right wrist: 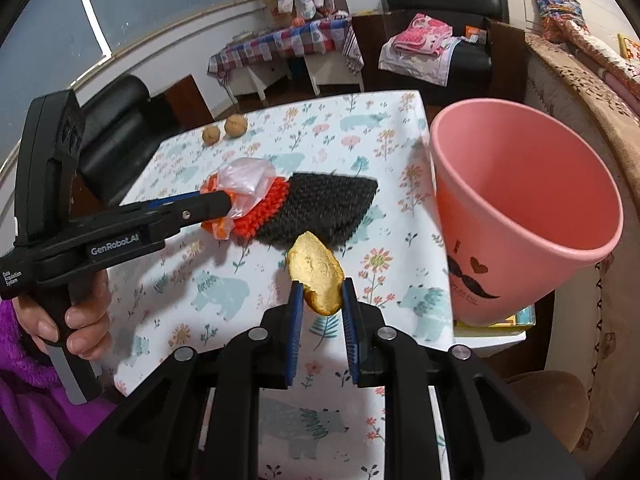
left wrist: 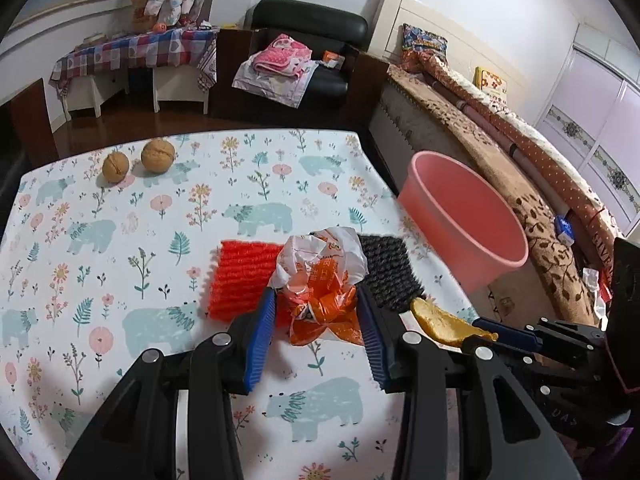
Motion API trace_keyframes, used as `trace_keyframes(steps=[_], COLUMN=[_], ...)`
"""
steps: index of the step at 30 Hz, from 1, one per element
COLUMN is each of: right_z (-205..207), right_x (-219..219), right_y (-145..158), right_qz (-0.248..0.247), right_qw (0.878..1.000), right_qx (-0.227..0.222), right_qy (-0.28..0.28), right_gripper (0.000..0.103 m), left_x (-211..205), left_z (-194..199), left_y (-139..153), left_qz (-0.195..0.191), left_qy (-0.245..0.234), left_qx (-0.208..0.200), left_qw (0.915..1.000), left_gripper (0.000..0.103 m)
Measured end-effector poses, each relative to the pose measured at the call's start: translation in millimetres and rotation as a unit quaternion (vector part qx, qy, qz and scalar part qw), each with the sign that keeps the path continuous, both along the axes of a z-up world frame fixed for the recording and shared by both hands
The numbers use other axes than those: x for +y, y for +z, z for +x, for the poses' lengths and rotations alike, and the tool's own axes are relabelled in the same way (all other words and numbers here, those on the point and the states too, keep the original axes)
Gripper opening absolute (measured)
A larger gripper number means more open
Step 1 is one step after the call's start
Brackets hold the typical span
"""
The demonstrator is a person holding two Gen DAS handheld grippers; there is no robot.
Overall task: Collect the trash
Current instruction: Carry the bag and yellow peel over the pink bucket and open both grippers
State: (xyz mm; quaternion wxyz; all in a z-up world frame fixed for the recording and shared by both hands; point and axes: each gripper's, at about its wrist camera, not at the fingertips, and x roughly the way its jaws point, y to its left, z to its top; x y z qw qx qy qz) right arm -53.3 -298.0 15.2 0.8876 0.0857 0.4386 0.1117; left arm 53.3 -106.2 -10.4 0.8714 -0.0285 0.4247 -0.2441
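Bear-print table, pink bin beside, interior bare

A lived-in home bedroom: a bed piled with patterned blankets, a black armchair holding folded laundry, wardrobe doors.

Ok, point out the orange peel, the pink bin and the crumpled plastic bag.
orange peel [right wrist: 316, 276]: right wrist view, pale inner face.
pink bin [right wrist: 496, 248]: right wrist view, outer wall.
crumpled plastic bag [left wrist: 320, 276]: left wrist view, crumpled middle.
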Motion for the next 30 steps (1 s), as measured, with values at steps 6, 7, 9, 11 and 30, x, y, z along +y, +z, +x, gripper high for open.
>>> trace_keyframes(steps=[6,7,9,11,30], right_z=[-1,-1,-1,-1,11], right_x=[-18,-24,-30,-40,-131], right_y=[13,15,18,21,14], right_qz=[0.011,0.012,0.012,0.01,0.006], right_qw=[0.999,0.999,0.998,0.996,0.977], right_qx=[-0.031,-0.038,-0.045,-0.054,-0.07], right_qy=[-0.026,-0.035,-0.047,-0.064,-0.201], right_gripper=[0.02,0.02,0.02,0.02,0.02], left_x=[-8,-11,-20,-28,-153], left_z=[-3,-3,-4,-3,11], left_y=[23,26,31,36,46], left_qz=[-0.007,-0.007,-0.007,-0.006,-0.008], left_qy=[-0.011,-0.013,-0.02,-0.029,-0.125], left_qx=[-0.024,-0.027,-0.034,-0.04,-0.052], left_qw=[0.9996,0.9995,0.9992,0.9987,0.9907], left_gripper=[0.04,0.04,0.04,0.04,0.041])
